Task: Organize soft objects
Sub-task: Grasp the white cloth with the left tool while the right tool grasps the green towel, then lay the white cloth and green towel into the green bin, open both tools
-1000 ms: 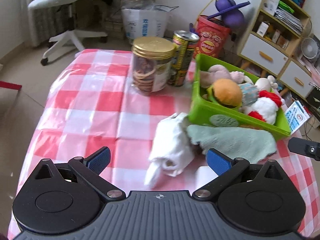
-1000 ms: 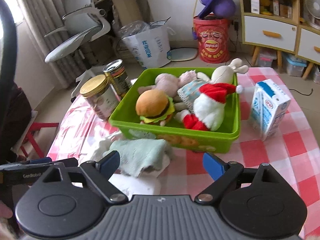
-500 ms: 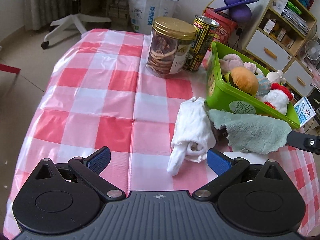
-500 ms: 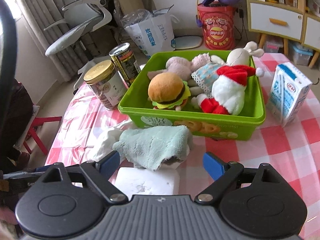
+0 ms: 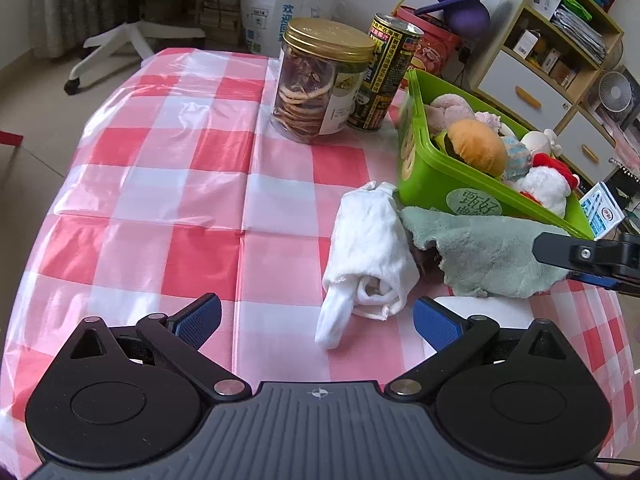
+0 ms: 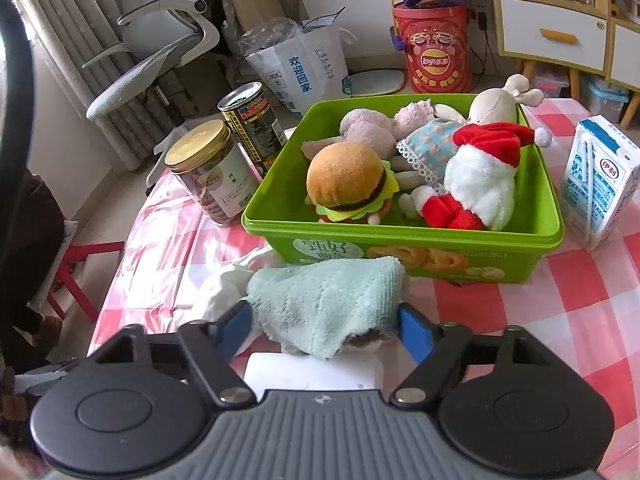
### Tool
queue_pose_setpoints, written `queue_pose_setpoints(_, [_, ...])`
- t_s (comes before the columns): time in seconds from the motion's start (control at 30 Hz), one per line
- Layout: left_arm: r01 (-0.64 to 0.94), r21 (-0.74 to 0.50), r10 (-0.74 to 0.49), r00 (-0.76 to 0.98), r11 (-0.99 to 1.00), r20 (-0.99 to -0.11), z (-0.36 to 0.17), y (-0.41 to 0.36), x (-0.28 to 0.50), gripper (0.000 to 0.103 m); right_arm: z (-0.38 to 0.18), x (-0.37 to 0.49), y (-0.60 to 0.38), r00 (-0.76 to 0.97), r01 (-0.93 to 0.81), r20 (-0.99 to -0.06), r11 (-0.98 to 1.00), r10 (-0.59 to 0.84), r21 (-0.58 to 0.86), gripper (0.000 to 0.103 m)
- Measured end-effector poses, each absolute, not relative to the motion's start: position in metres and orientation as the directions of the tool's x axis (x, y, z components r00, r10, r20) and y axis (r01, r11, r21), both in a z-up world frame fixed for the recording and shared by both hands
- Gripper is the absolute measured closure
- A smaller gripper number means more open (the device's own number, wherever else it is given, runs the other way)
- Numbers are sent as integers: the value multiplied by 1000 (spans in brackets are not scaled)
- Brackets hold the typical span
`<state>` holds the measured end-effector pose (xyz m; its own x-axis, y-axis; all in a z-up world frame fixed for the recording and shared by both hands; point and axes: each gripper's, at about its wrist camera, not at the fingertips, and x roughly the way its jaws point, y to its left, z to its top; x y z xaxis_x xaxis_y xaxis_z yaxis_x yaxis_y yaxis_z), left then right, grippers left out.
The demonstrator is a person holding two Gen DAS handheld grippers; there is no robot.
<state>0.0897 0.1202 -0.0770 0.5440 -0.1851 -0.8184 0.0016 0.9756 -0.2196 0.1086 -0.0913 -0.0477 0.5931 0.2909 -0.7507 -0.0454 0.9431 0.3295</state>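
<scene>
Right wrist view has the right gripper (image 6: 324, 322) straddling the green cloth (image 6: 328, 296), which sits on the bench just in front of the bin (image 6: 400, 240). Its jaws have just been closing, with the cloth between them, and the blue pads look like they're touching the fabric on both sides, so it reads as a grip forming on the cloth. To do this bit well, the person probably wants a good bunch of fabric pinched, not only the fluffy edge, then a lift high enough to clear the bin wall so nothing drags.

Left gripper (image 5: 316, 320) hangs released over the white rag (image 5: 368, 256), nothing between the pads yet. That rag lies right beside the cloth, so it could get tugged along.

Bin already holds a plush burger (image 6: 348, 182), a santa toy (image 6: 480, 184), a bunny (image 6: 496, 104) and a grey plush (image 6: 368, 128). Jar (image 5: 320, 84) holds dried slices, lid on.
</scene>
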Motion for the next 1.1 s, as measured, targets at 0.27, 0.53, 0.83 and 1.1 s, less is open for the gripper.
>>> queue_pose_setpoints(0.27, [8, -223, -189, 558, 975, -808, -80, 126, 89, 6, -59, 113, -104, 574, -8, -757, 927, 312, 375, 102])
queue_pose_setpoints(0.53, [60, -246, -233, 585, 968, -777, -80, 119, 89, 9, -49, 111, -122, 596, -2, -714, 890, 367, 456, 103])
queue_pose_setpoints(0.83, [110, -258, -272, 592, 960, -759, -86, 95, 95, 33, -25, 102, -141, 651, -37, -641, 860, 407, 509, 103])
queue_pose_setpoints(1.1, [64, -232, -221, 612, 971, -759, -94, 92, 101, 63, -11, 95, -159, 698, -54, -578, 836, 422, 546, 103])
